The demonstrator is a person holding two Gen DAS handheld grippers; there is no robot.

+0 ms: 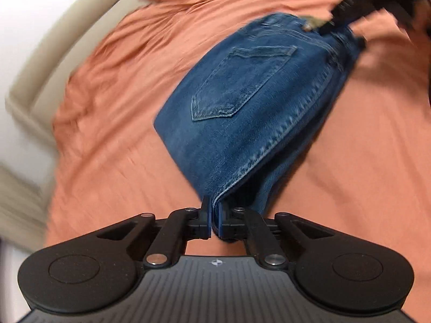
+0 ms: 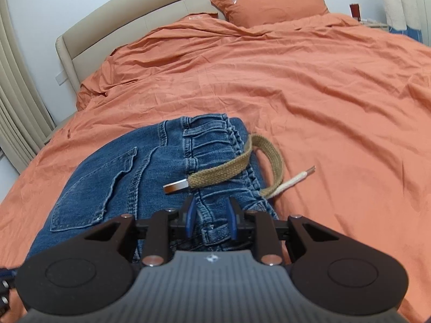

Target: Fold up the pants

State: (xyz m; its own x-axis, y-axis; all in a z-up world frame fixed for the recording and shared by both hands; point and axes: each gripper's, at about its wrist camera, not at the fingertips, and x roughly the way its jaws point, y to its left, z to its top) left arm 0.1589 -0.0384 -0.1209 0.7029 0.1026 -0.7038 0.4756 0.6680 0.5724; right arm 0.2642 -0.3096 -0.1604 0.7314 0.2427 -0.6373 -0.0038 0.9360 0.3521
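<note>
The jeans point(image 1: 242, 113) lie folded on the orange bed point(image 1: 115, 123), back pocket point(image 1: 237, 83) up. The left gripper point(image 1: 214, 219) has its jaws clenched on a folded edge of denim at the near end of the bundle, the cloth running up and away from the pinch. That view is blurred, and the dark shape at its top right, at the waistband, is probably the right gripper point(image 1: 347, 10).

From the right wrist, the right gripper point(image 2: 211, 219) sits at the waistband point(image 2: 212, 148) with its blue pads point(image 2: 190, 216) set apart on either side of a bunched ridge of denim; the jaws look released rather than pressed in. A tan belt point(image 2: 231, 167) with a metal tip point(image 2: 176, 187) lies across the waistband and loops onto the sheet to the right. Two orange pillows point(image 2: 269, 2) rest against the beige headboard point(image 2: 161, 13).
</note>
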